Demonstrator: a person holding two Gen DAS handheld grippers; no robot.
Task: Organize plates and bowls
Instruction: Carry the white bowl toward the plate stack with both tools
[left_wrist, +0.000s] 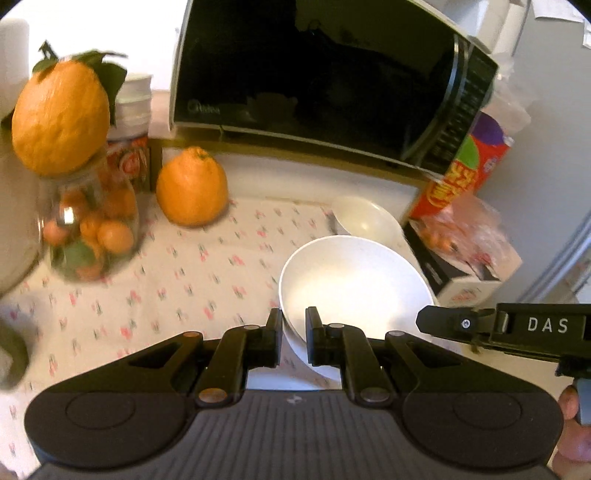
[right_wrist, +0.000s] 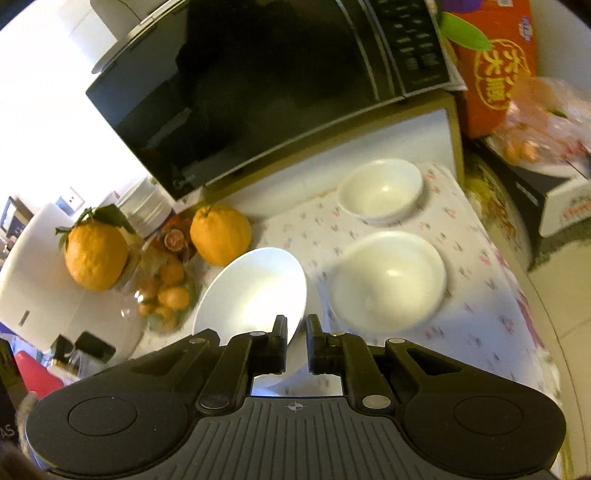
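Observation:
A wide white bowl (left_wrist: 354, 284) hangs tilted above the patterned tablecloth, held from two sides. My left gripper (left_wrist: 294, 317) is shut on its near left rim. In the left wrist view the right gripper (left_wrist: 424, 320) reaches in from the right to the bowl's opposite rim. Seen from the right wrist, the same bowl (right_wrist: 255, 291) slants left of my right gripper (right_wrist: 296, 323), which is shut on its edge. Two more white bowls rest on the cloth: a wide one (right_wrist: 388, 280) and a smaller one (right_wrist: 380, 190) behind it. One of them (left_wrist: 365, 218) shows behind the held bowl.
A black microwave (left_wrist: 325, 74) stands on a low shelf at the back. A large orange (left_wrist: 192, 192) lies on the cloth, and another (left_wrist: 61, 118) tops a glass jar of small fruit (left_wrist: 88, 229). A red box (left_wrist: 461, 166) and a bagged box (left_wrist: 465, 254) crowd the right side.

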